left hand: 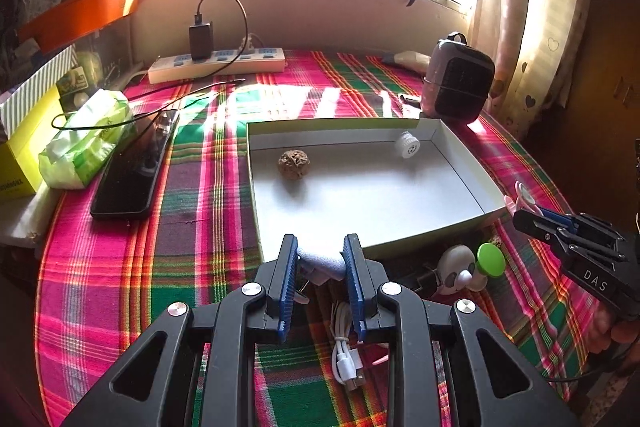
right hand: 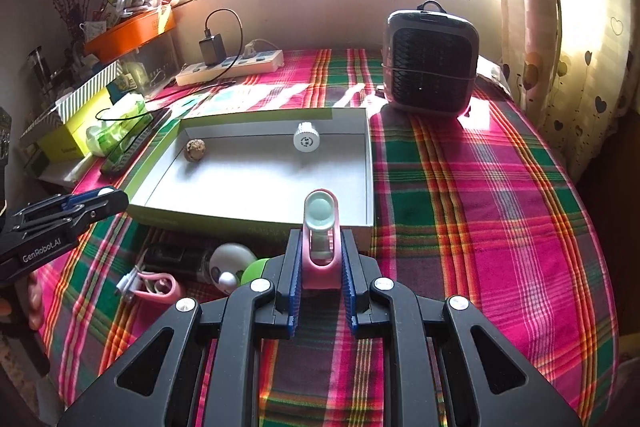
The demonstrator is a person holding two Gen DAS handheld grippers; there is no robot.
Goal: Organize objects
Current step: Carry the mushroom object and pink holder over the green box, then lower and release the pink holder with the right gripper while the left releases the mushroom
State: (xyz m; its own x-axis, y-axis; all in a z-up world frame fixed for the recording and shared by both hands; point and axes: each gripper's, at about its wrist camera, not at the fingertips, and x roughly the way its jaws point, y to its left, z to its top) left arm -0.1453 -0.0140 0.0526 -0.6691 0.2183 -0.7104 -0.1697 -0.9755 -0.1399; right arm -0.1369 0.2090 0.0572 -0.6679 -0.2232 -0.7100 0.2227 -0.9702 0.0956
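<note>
Left wrist: left gripper [left hand: 321, 255] clamped on small pale object [left hand: 325, 264], near box [left hand: 460, 163]. Right gripper [right hand: 320, 259] pinching pink tool [right hand: 321, 239].

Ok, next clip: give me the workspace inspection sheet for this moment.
Surface: plaid tablecloth, sunlit near the window.
Job's things: shallow box holds a walnut and a white cap; skull toy and green disc lie in front of it.
Clutter: phone, tissue pack, small heater.
Grippers: left gripper shut on a pale blue-white piece; right gripper shut on a pink holder.
Cables: coiled white cable; power strip with black charger.
Surroundings: barred window, curtain, cluttered shelf.
</note>
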